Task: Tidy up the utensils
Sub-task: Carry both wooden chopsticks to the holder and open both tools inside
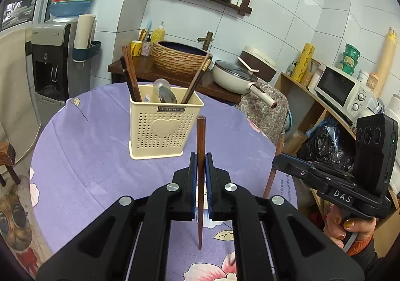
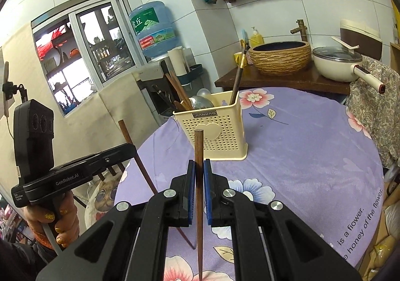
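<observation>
Left claw [image 1: 200, 163]: pads pressed onto 1 brown chopstick [image 1: 200, 156], which stands near upright between them; blunt end above the pads, thin tip below, over the cloth.
Left claw, seen from right camera [image 2: 125, 153]: far left of the right claw, hand-held; its chopstick [image 2: 140, 168] leans, thin end down toward the table edge.
Right claw [image 2: 199, 173]: pads pinched on 1 brown chopstick [image 2: 199, 153], also near upright; blunt end up, point down past the pads.
Right claw, seen from left camera [image 1: 280, 163]: off to the right of the left claw, its chopstick [image 1: 275, 163] slanting down to the cloth edge.
Holder [image 1: 165, 123]: cream perforated box with a heart, straight ahead of the left claw and apart from it; ahead and slightly right of the right claw [image 2: 215, 131].
Holder contents: dark chopsticks [image 1: 130, 76] in the left corner, 2 more [image 1: 197, 76] leaning right, a spoon [image 1: 166, 94] in the middle.
Table [image 1: 87, 156]: round, purple flowered cloth, below both claws.
Background: basin [image 1: 180, 56] and lidded pan [image 1: 235, 76] on the counter beyond the holder; water cooler [image 1: 52, 56] far left of the left claw.
</observation>
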Demonstrator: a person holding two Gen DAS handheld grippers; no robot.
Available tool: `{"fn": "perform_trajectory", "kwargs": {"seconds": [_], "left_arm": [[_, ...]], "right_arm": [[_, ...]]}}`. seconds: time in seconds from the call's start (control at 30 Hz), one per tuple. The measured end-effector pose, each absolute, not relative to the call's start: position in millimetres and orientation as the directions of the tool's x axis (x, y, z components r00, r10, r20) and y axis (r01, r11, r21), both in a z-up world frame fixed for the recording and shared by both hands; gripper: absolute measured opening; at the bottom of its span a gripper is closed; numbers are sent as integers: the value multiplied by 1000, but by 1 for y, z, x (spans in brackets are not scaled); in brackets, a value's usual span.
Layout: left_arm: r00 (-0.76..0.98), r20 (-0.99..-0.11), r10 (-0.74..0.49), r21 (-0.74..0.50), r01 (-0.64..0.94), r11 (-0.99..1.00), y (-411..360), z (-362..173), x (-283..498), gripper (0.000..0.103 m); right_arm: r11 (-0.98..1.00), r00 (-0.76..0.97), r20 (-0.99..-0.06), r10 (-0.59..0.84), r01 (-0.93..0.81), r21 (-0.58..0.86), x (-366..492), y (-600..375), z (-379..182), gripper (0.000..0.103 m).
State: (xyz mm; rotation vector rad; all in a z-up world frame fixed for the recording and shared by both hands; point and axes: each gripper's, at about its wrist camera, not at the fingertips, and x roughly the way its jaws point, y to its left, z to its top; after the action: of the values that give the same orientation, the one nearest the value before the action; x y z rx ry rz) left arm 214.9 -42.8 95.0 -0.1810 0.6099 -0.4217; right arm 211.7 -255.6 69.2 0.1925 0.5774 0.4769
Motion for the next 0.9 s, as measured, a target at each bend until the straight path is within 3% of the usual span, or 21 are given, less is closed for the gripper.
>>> {"fn": "perform_trajectory", "kwargs": {"seconds": [0.27, 0.47, 0.7, 0.9], "left_arm": [[785, -466, -409, -247, 329, 911, -38, 130, 223, 6], [832, -410, -374, -234, 300, 925, -28, 187, 252, 6], [908, -315, -275, -210, 216, 954, -16, 268, 287, 7], [939, -289, -187, -179, 139, 974, -18, 288, 322, 7]], "right_arm": [[882, 765, -439, 471, -393, 261, 225, -247, 102, 7], [889, 795, -399, 457, -406, 211, 249, -238, 150, 7], [918, 878, -269, 395, -372, 135, 282, -228, 232, 7], [960, 938, -201, 281, -277, 47, 311, -211, 246, 7]]}}
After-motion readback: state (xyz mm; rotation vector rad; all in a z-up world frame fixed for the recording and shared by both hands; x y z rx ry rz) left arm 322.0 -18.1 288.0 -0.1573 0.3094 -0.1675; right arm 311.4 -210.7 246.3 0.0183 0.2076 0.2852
